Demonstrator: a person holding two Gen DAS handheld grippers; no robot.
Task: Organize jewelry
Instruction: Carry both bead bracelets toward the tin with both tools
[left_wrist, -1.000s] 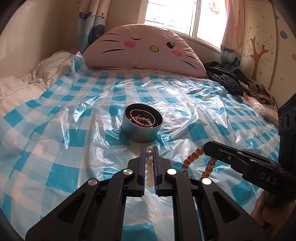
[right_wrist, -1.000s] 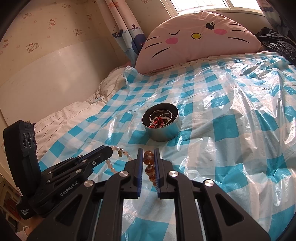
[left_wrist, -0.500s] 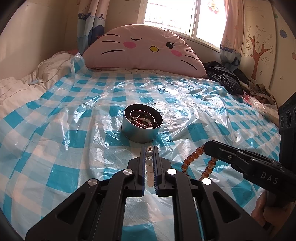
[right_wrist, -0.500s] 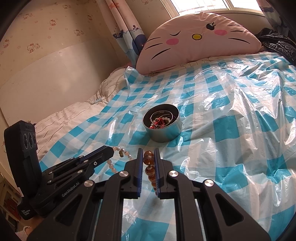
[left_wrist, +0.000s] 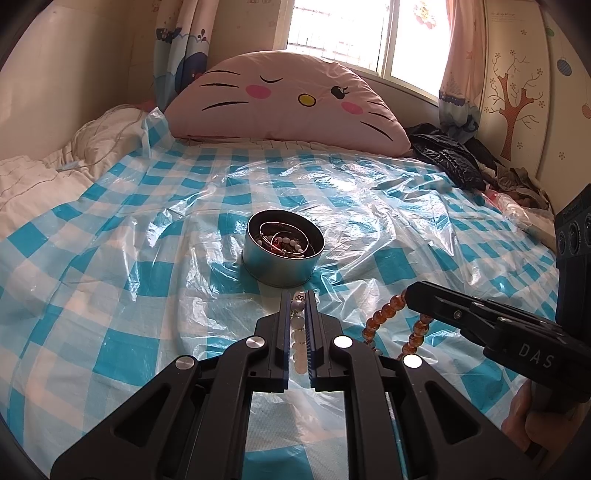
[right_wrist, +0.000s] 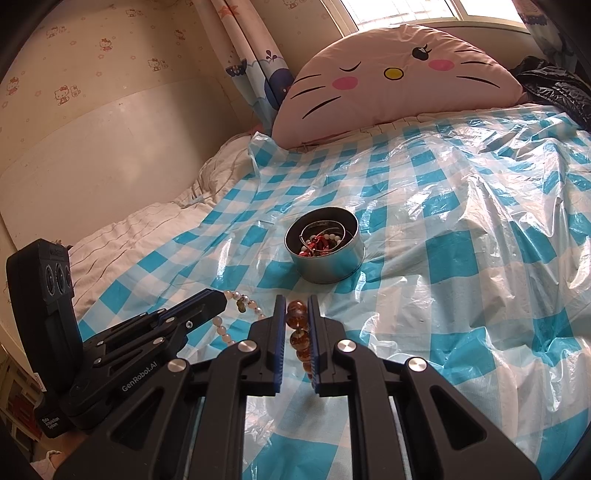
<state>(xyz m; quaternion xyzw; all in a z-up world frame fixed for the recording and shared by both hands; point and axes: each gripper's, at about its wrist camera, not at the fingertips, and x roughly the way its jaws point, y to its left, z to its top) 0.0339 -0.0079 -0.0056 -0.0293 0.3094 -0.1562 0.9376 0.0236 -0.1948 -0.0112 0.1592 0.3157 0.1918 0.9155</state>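
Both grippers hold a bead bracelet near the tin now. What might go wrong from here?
1. The tin is small and already holds jewelry, so the hanging amber bracelet may catch its rim or spill outside.
2. The left gripper pinches the pale bracelet by few beads; it may slip.
3. The plastic sheet is wrinkled, so a nudged tin may tilt.

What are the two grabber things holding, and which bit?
The left gripper pinches a pale white bead bracelet across its strand. The right gripper pinches an amber-brown bead bracelet the same way, a few beads between the fingers.
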